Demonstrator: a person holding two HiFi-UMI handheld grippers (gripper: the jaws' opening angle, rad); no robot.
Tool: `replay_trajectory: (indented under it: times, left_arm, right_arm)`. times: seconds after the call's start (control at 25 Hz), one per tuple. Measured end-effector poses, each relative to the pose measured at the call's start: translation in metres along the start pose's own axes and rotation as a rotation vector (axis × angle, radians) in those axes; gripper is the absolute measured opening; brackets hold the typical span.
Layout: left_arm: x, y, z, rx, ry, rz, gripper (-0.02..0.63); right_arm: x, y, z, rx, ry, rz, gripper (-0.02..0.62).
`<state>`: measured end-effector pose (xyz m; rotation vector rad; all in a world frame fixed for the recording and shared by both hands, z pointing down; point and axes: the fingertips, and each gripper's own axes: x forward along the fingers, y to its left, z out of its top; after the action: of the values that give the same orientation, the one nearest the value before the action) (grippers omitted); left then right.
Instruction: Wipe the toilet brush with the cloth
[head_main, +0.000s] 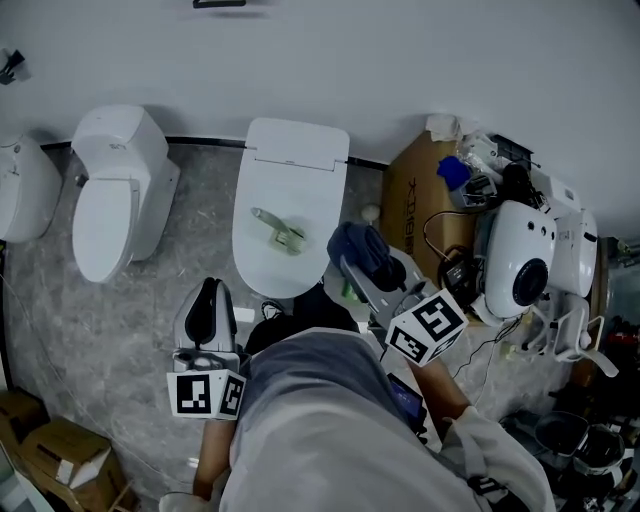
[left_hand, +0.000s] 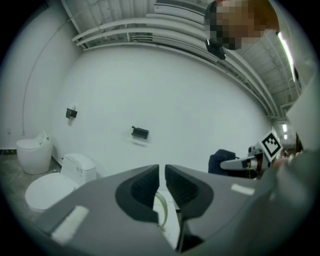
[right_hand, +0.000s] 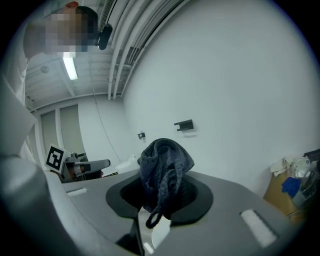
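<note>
Atop the closed toilet lid (head_main: 300, 170) the toilet brush (head_main: 277, 229) is laid ready for wiping, the cloth (right_hand: 165, 157) is pinched in the right gripper (right_hand: 162, 192), and the left gripper (left_hand: 162, 175) is closed on nothing.

floor (head_main: 100, 330): grey, marbled; bearing three white toilets (head_main: 115, 190) and cardboard boxes (head_main: 60, 450)
middle toilet lid (head_main: 300, 160): closed; toilet brush (head_main: 277, 228) lying across it

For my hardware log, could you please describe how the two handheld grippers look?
The left gripper and right gripper are both grey with black ribbed jaw pads; each carries a white cube with black square markers. The sleeve is pale grey.
</note>
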<state>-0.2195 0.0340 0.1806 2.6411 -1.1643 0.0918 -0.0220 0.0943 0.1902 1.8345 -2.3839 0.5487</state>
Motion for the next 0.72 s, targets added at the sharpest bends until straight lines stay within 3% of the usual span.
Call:
replay_trajectory:
  times: [0.2,0.44,0.72]
  left_arm:
    - [-0.007,0.0,0.003,0.002,0.006,0.014,0.0]
    - [-0.017,0.02,0.008,0.001,-0.018,0.1,0.0]
    - [-0.016,0.026,0.003,0.01,-0.01,0.157,0.0]
  right_arm:
    - [-0.015,0.005,0.005,-0.029,-0.007,-0.013,0.103]
    - [-0.015,0.011,0.0,-0.09,0.013,-0.042,0.101]
    - [-0.007,0.002,-0.008,-0.078,0.042,-0.049,0.098]
